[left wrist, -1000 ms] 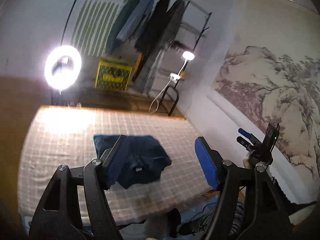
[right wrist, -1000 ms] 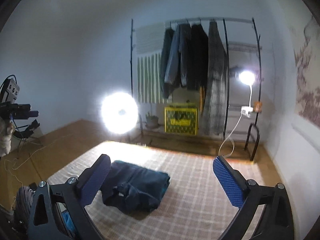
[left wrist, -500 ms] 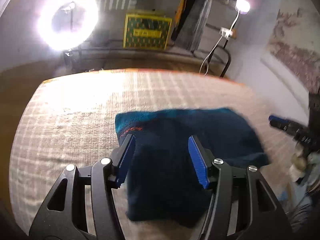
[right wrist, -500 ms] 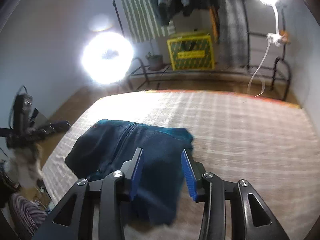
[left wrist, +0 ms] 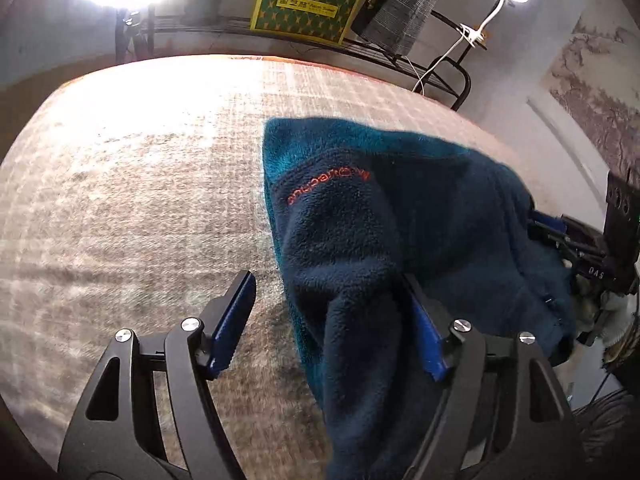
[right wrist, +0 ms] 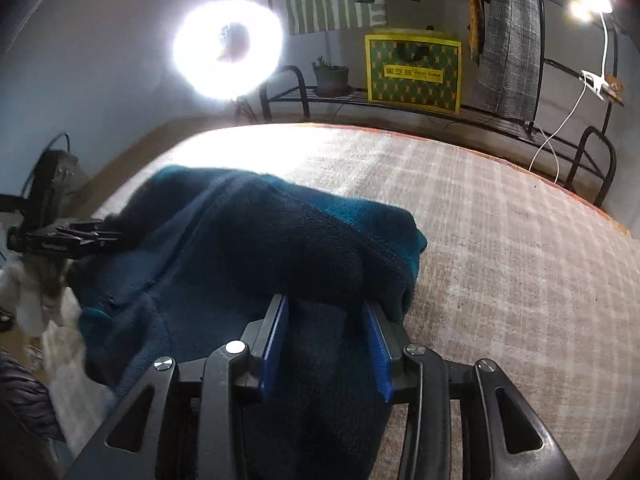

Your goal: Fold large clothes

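Two black two-finger grippers with blue pads, both at one dark navy-and-teal fleece jacket [left wrist: 400, 220] with orange stitched lettering, bunched on the near part of a pale checked bed cover [left wrist: 140, 180]. Left gripper [left wrist: 328, 332] spread wide, its right pad buried under a fold of fleece, its left pad bare over the cover; nothing pinched yet, as far as can be told. Right gripper [right wrist: 326, 344] spread more narrowly, a thick roll of fleece lying across and between both pads, not visibly squeezed. Jacket partly draped over the front edge of the bed in both views, so not flat and, by the look of it, far from folded. Probably soft, thick and springy: easy to grip, unlikely to slip from ribbed pads, but bulky, so liable to bunch and drag extra layers along if grabbed mid-body. Light enough to lift by two points, yet limp, sagging between them. Best taken at firm edges: hem, collar or the seam beside the zip line [right wrist: 188, 236], one layer only, pads closed fully before lifting. Behind the bed, a ring light [right wrist: 228, 48], a yellow-and-green box [right wrist: 412, 68] on a low rack, a clip lamp [right wrist: 596, 0].
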Available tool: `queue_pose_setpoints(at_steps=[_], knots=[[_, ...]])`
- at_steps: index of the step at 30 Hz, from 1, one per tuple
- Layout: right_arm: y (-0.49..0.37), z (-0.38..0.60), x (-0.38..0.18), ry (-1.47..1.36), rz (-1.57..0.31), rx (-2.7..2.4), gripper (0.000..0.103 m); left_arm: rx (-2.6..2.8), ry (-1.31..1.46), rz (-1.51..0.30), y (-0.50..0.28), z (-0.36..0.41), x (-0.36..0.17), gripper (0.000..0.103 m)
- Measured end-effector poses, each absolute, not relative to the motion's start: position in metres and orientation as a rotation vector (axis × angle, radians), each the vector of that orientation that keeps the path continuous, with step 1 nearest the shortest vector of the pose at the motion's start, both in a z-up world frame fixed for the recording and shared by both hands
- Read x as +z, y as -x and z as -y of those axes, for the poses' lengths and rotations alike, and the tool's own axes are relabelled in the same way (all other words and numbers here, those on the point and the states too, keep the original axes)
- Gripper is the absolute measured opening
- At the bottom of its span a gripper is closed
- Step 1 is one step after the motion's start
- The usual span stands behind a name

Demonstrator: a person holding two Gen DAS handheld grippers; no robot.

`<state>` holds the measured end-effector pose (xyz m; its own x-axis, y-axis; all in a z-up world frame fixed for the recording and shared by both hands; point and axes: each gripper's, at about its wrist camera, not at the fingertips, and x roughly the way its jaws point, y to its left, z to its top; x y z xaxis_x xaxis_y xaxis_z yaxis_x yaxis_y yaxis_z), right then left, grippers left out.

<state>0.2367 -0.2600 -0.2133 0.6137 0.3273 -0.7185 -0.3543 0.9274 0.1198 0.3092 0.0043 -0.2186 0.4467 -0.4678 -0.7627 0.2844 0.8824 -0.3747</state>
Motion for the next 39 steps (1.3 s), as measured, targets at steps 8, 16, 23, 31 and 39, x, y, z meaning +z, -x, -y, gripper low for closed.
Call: queue_pose_setpoints(at_steps=[8,16,23,31,39], knots=[[-0.225,0.298,-0.213,-0.194,-0.891,0.447,0.103,-0.530,0.624,-1.133,-0.331,-0.055,-0.237,0.078],[-0.253,0.337,-0.268,-0.595,-1.033,0.557,0.100,-0.635,0.845,-1.208,-0.339,-0.063,-0.271,0.079],[-0.260,0.328,-0.282,-0.682,-1.032,0.640,0.093,-0.646,0.858,-1.189,-0.350,-0.057,-0.272,0.079],[-0.259,0.293,-0.260,-0.491,-1.070,0.565,0.055,-0.575,0.657,-1.175,-0.342,-0.026,-0.248,0.051],[-0.231,0.282,-0.207,-0.316,-1.006,0.529,0.043,-0.635,0.586,-1.139,-0.321,-0.003,-0.203,0.043]])
